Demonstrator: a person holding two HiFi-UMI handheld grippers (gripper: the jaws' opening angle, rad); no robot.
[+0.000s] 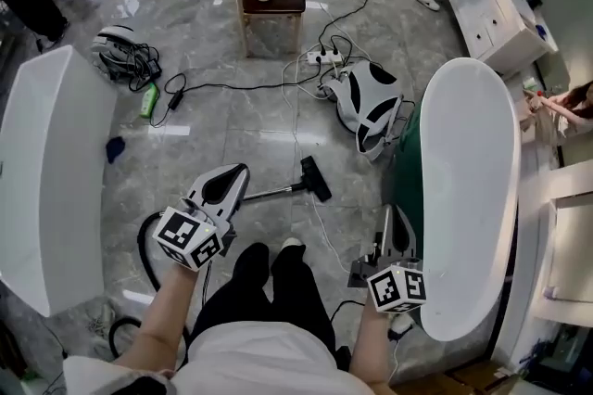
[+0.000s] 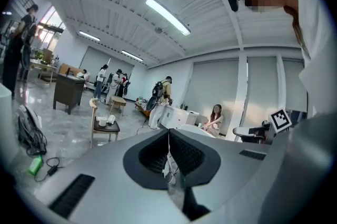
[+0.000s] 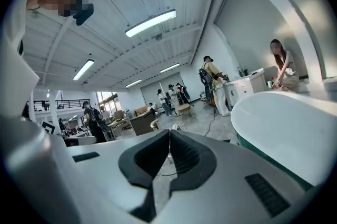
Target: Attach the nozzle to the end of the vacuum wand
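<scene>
The black nozzle (image 1: 316,178) lies on the grey marbled floor (image 1: 232,120). The thin metal wand (image 1: 276,192) meets it from the left and runs off beneath the left gripper (image 1: 241,171). That gripper hangs above the floor just left of the nozzle. Its tips point toward the nozzle without touching it, and its jaws are pressed together with nothing between them. The right gripper (image 1: 396,211) is held lower right of the nozzle, well apart from it, and its jaws are likewise closed on nothing. Directly below the nozzle, between the two grippers, are the person's legs in black trousers (image 1: 278,282). A black hose (image 1: 145,256) curls on the floor lower left of the nozzle, beyond the left gripper. Right of the nozzle stands a long white bathtub (image 1: 468,189), and far to its left a second white tub (image 1: 46,171). Above and right of the nozzle lies a white-and-black machine (image 1: 369,101) among cables. Farther above is a wooden chair (image 1: 271,8) carrying a few small items.
</scene>
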